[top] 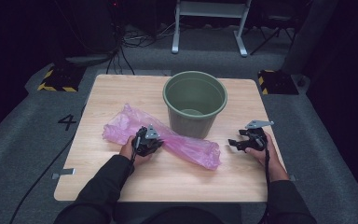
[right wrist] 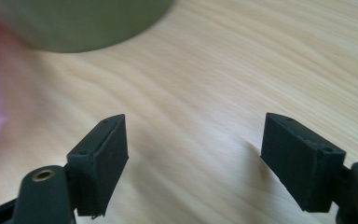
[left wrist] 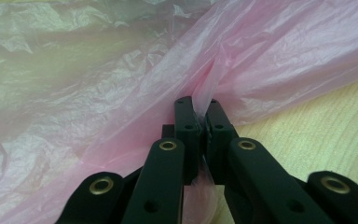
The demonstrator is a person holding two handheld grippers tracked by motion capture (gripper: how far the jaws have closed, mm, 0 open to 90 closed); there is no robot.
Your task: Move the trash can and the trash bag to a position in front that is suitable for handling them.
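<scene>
Wooden table: left gripper clamped on pink bag, right gripper wide apart, empty.

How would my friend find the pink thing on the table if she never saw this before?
Look at the wooden table and find the round green bin standing near its far edge. Just in front of the bin, stretching off to the left, lies a pink plastic bag. It is the only soft, crinkly, see-through thing there, and the left gripper pinches a fold of it.
</scene>
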